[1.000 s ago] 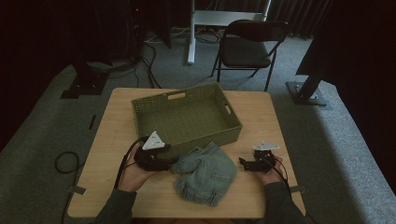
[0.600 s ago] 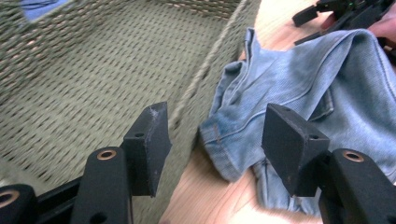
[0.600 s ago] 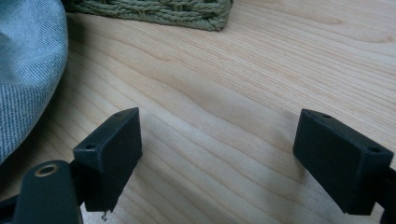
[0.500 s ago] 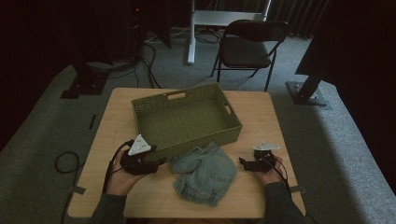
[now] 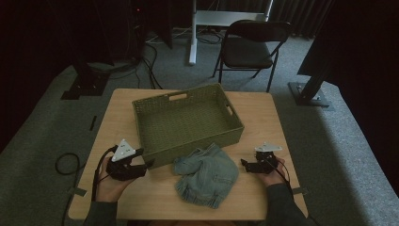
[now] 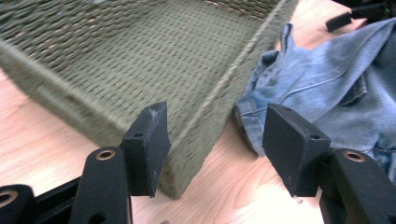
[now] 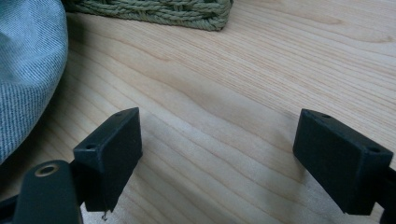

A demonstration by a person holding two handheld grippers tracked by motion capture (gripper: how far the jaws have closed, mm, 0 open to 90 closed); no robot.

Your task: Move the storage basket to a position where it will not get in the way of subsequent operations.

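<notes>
While the denim garment (image 5: 207, 174) lies crumpled on the table (image 5: 155, 197) just in front of the green basket (image 5: 188, 122), the left gripper (image 5: 148, 164) sits released beside the basket's near corner, and the right gripper (image 5: 244, 164) rests gaping, empty, near the cloth

A dim room with grey carpet (image 5: 357, 141), a black folding chair (image 5: 251, 49) behind the wooden table (image 5: 263, 113)

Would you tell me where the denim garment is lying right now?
In the high view, the denim garment lies crumpled on the table's near edge, touching the green basket's front wall.
</notes>
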